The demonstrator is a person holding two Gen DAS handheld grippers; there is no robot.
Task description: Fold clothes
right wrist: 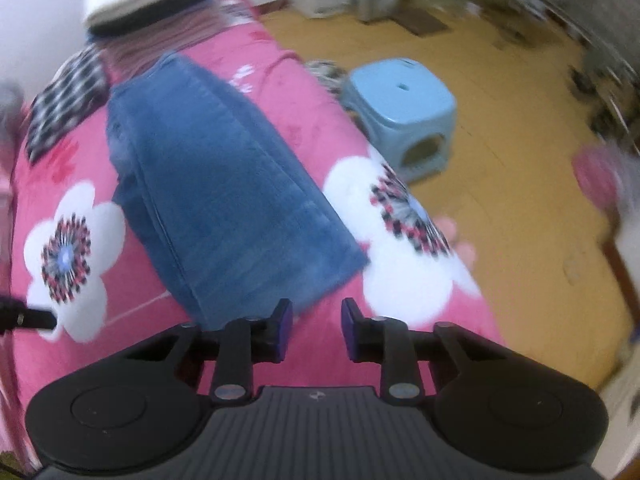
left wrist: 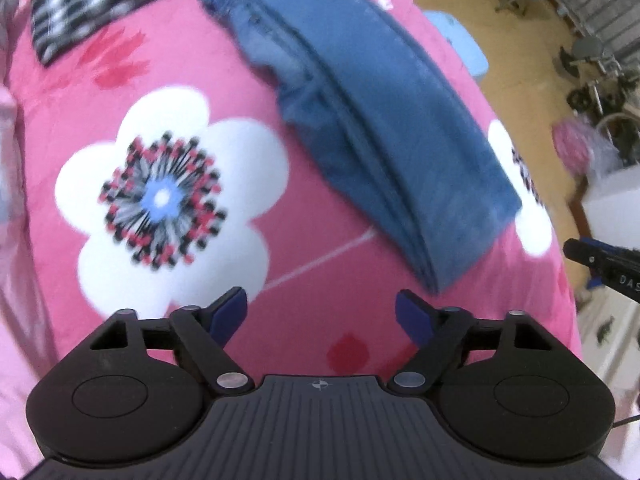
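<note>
A: While the jeans (left wrist: 360,120) lie lengthwise in a long doubled strip on the pink bed (left wrist: 168,68), we can't tell whether another fold is due or this is the finished shape.

B: Agreed. If we fold again, we'd pinch both layers at the near hem and keep the edges aligned.

A: Our left tool (left wrist: 320,312) is spread wide and holds nothing; the hem sits just beyond it, to the right.

B: Our right tool (right wrist: 316,320) is also parted, empty, with the hem just ahead, slightly left.
</note>
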